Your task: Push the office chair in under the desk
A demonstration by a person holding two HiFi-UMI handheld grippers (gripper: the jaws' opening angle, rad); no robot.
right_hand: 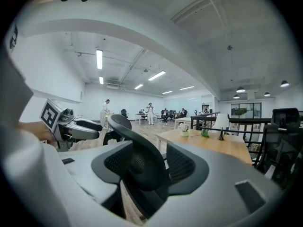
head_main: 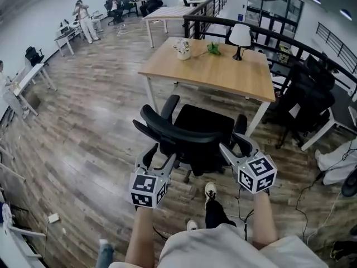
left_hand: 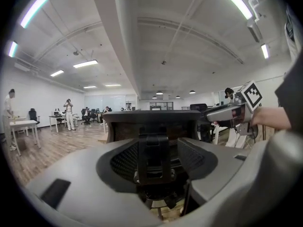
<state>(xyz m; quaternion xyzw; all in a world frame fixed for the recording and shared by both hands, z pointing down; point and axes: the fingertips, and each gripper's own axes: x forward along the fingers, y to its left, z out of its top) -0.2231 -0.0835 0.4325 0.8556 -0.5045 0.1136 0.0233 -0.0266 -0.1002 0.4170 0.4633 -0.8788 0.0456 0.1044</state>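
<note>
The black mesh office chair (head_main: 192, 130) stands in front of the wooden desk (head_main: 223, 71), its seat partly under the near edge. My left gripper (head_main: 159, 158) is open just behind the left end of the curved backrest top (left_hand: 151, 122). My right gripper (head_main: 233, 145) is open at the right end of the backrest, by the armrest. In the left gripper view the backrest spine (left_hand: 152, 160) shows between the open jaws with gaps on both sides. The right gripper view has the backrest edge (right_hand: 137, 155) between its open jaws, and the desk (right_hand: 213, 143) beyond.
On the desk stand a white lamp (head_main: 240, 36), a flower pot (head_main: 183, 49) and a green item (head_main: 214, 49). A second black chair (head_main: 309, 94) and a black railing (head_main: 268, 35) are at the right. Cables (head_main: 312, 188) lie on the floor. People (head_main: 86, 18) are far back.
</note>
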